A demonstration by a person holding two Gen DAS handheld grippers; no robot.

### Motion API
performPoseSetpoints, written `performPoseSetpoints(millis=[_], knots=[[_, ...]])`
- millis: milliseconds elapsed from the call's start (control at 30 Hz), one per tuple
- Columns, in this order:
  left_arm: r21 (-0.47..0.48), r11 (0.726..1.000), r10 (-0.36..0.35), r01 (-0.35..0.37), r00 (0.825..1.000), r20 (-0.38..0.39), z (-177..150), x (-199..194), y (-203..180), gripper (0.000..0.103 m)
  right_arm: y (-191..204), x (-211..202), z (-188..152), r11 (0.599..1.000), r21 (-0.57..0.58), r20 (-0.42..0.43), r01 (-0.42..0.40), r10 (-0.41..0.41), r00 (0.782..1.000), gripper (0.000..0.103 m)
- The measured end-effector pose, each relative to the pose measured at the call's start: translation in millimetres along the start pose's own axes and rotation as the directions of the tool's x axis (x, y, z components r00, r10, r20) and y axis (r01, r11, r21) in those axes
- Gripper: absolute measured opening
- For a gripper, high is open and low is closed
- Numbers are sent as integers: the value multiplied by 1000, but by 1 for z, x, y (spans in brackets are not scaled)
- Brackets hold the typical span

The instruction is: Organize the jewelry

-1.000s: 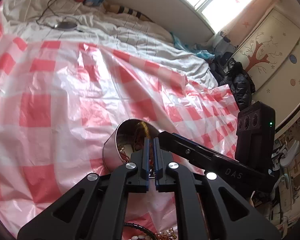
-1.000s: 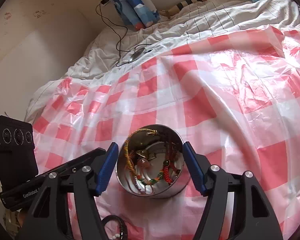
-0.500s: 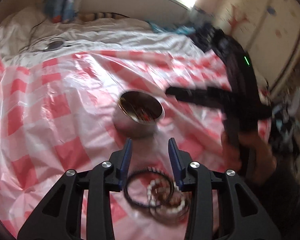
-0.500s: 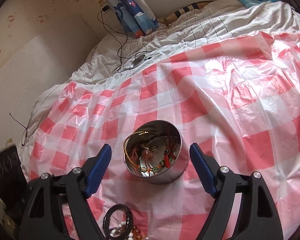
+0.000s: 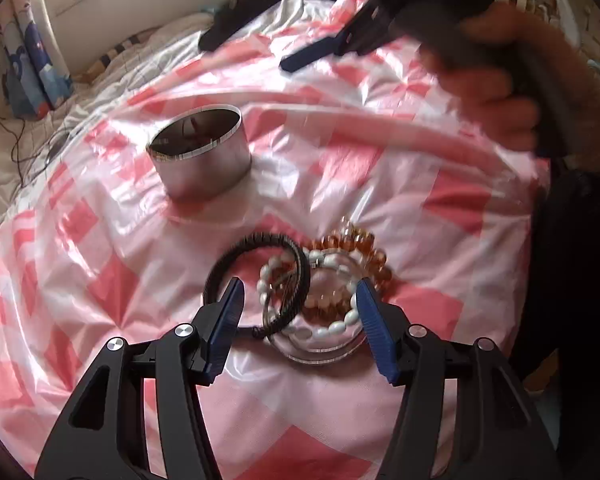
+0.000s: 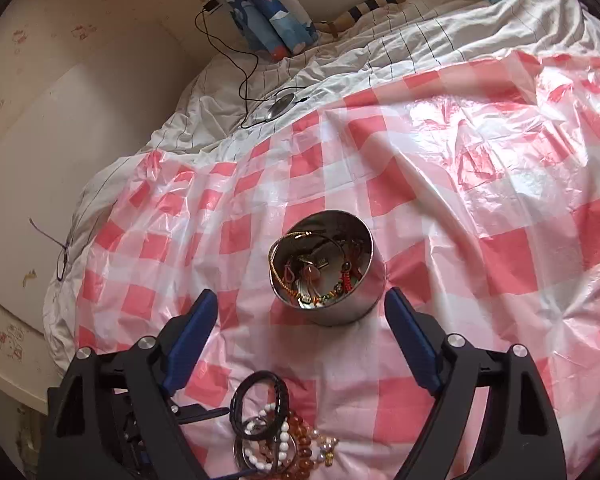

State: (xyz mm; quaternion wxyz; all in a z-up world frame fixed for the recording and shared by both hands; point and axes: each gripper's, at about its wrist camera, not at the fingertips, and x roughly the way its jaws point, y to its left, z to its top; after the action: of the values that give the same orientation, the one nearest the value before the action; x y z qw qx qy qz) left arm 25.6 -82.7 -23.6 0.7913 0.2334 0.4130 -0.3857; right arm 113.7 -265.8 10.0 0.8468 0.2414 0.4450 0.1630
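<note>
So the left gripper [image 5: 300,308] is spread wide with nothing in it, hanging right over the pile of bracelets [image 5: 320,280] on the bed, its blue pads [image 5: 228,320] sitting on either side of the heap. The pile is a tangle: a black braided cord bracelet [image 5: 260,268] on the left, a white bead bracelet [image 5: 324,328] looping through the middle, an amber bead bracelet [image 5: 360,252] on the far side, and a clear bangle [image 5: 320,354] underneath on the near edge. They overlap and touch each other, and I can't really tell how many separate pieces there are. Whether the pads actually touch the black cord is hard to say from the left wrist view, though the left pad looks to be right against it. The metal tin [image 6: 328,268] stands upright on the red and white checked plastic sheet [image 6: 460,200], a bit beyond the pile and apart from it. From the right wrist view you can see down into it, and there's already a gold chain [image 6: 278,264], some red cord pieces and other small bits in there. The right gripper [image 6: 300,344] is also wide open and holding nothing, up above the sheet between the pile and the tin, with the tin just ahead of its tips. In the left wrist view the right one shows up blurred at the top with the person's hand [image 5: 500,92] around its handle. Further back there's a white striped bedsheet [image 6: 420,40], a black cable [image 6: 244,80] and a blue cartoon pillow [image 6: 268,8] by the wall.
</note>
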Motion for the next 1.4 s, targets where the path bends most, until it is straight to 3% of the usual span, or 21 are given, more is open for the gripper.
performPoseSetpoints(millis=[100,133,167,200,233,400,500,600,700,767,833,1067,1133,1233,1400], knots=[[-20,1000,-24,24,999,-29,-6,7,1,54,5,-8,-4,1000,-24,-1,5,-5,1000,83],[-30,999,-32,31,999,-28,-8,8,3,48,6,-10,-6,1000,-30,-3,6,-7,1000,84],[-41,998,-49,48,998,-25,-9,8,5,41,6,-10,-6,999,-33,-6,9,-9,1000,84],[-62,996,-69,67,997,-25,-9,8,8,20,7,-11,-8,999,-38,-10,13,-13,1000,85],[-84,994,-70,68,997,-30,-9,8,13,14,7,-12,-9,999,-42,-15,17,-18,1000,85],[-170,981,-92,92,996,9,-8,4,32,7,7,-15,-17,996,-89,-55,22,-27,998,85],[-279,952,-101,125,990,96,-8,-11,55,7,15,-12,-28,985,-172,-124,-13,-9,992,85],[-372,916,-91,147,982,162,-10,-23,76,7,36,-9,-50,943,-327,-195,-58,-7,981,85],[-451,875,-82,174,973,216,-14,-32,95,7,54,-8,-74,899,-430,-210,-76,-18,977,83],[-488,852,-75,188,968,241,-17,-37,104,7,63,-8,-88,883,-466,-184,-51,-40,982,70],[-503,844,-64,184,967,247,-18,-39,108,7,69,-2,-99,866,-499,-181,-18,-84,980,47],[-511,840,-59,183,967,248,-17,-40,113,7,75,26,-131,812,-581,-228,56,-228,947,34],[-513,838,-59,184,967,250,-18,-40,113,7,77,32,-140,793,-606,-237,68,-261,936,25],[-514,839,-52,177,967,247,-18,-40,114,7,78,33,-146,775,-627,-226,81,-280,933,17],[-516,838,-51,177,967,249,-18,-40,114,7,76,28,-146,784,-616,-223,73,-263,939,7]])
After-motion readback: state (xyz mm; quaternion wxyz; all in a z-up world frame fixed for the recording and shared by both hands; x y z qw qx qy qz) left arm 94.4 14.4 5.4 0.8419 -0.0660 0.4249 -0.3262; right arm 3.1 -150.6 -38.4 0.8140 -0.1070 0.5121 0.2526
